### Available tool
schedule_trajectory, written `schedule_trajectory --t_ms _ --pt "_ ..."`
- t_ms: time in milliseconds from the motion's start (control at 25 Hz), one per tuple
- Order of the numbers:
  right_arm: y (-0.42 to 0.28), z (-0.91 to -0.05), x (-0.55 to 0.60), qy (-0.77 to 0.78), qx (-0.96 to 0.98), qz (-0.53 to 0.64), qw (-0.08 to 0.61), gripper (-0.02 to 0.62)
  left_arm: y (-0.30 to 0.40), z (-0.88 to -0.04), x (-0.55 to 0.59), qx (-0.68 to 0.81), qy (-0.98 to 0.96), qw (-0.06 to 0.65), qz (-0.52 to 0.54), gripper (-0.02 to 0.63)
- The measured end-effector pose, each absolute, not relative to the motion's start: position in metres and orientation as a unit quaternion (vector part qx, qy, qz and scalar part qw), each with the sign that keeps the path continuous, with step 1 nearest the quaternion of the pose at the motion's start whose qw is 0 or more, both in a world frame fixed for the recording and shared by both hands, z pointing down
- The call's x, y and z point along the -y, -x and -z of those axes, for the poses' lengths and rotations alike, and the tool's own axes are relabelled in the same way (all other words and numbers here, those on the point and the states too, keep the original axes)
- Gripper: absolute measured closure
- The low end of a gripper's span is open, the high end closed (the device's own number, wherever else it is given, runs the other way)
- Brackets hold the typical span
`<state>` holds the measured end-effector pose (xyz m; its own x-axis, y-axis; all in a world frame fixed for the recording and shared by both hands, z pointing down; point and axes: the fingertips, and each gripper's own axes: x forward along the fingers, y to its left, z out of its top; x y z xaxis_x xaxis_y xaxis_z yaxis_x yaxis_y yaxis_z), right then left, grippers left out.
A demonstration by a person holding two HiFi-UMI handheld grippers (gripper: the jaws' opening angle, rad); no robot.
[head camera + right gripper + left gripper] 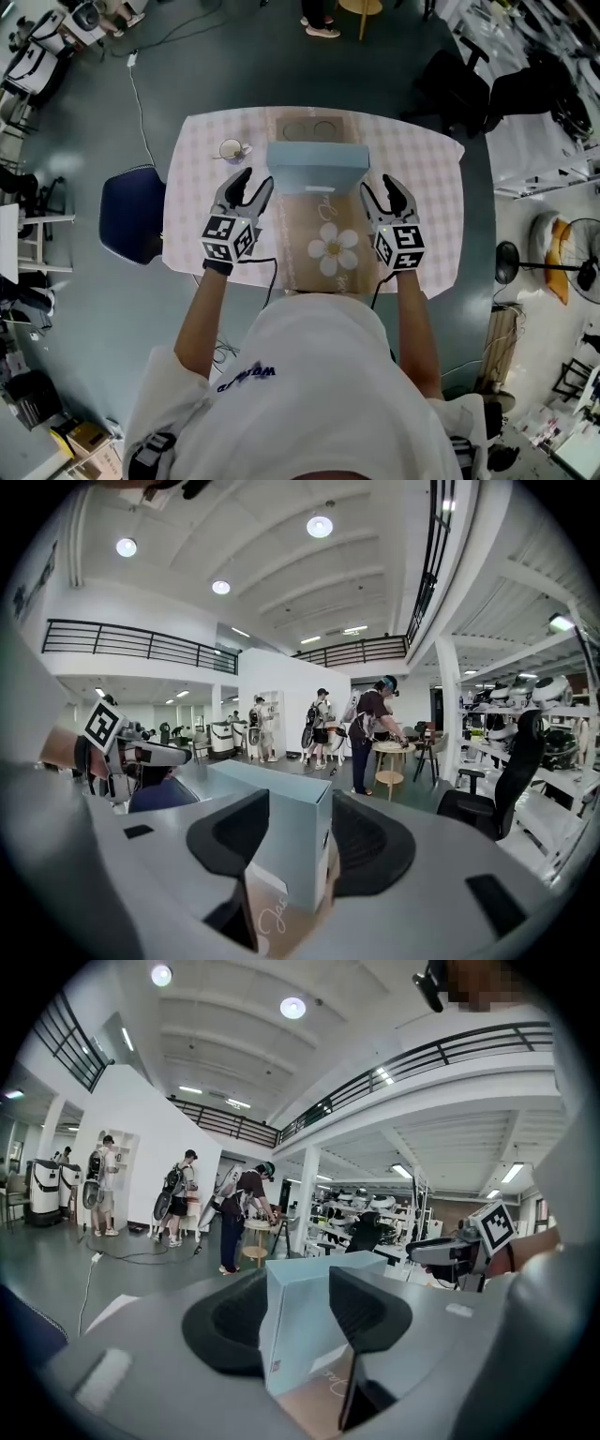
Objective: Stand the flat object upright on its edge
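The person's white shirt [309,375] fills the bottom of the head view and cuts off the near edge of the tabletop [431,206]. Both forearms reach forward from it.

The left gripper [258,180] and the right gripper [378,185] sit at the two ends of the light blue box [317,159]. The box stands upright on a long edge over the brown mat [323,220], mid-tabletop. From above, the marker cubes cover much of each gripper, and contact with the box is hard to read.

The gripper views fill that in. The left gripper's fingers [370,1307] close around the box's near left corner, one against the narrow end face and the other across the broad face. The right gripper's fingers [225,841] do the same at the near right corner. Both pairs seem to be pinching the box, though the wide-angle bend leaves that a little unsure. The fingers hide most of the box's bottom edge, so it cannot be told whether it rests on the mat or hangs just above it.

Only the head view shows the mat's daisy [335,248] and, farther off, the cup [232,148] left of the box. Only the gripper views show the people [246,1213] at a small round table beyond the tabletop.
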<state>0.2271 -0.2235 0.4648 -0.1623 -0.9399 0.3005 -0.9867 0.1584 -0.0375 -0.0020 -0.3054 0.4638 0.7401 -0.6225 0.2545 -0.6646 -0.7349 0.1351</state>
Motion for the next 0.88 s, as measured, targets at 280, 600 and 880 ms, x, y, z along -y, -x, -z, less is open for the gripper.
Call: schedule_trajectory --t_ms 280,600,880 --pt "-0.234 -0.441 0.189 -0.657 0.743 -0.095 0.086 0.486 0.016 -0.455 0.275 0.356 -0.926 0.087 -0.093 0.478" --pt "-0.230 -0.423 0.178 -0.653 0.749 -0.086 0.071 0.591 0.004 -0.438 0.260 0.346 -0.931 0.046 -0.106 0.552" --pt "-0.222 -0.414 0.179 -0.648 0.755 -0.079 0.066 0.592 0.007 -0.426 0.261 0.346 -0.932 0.030 -0.099 0.604"
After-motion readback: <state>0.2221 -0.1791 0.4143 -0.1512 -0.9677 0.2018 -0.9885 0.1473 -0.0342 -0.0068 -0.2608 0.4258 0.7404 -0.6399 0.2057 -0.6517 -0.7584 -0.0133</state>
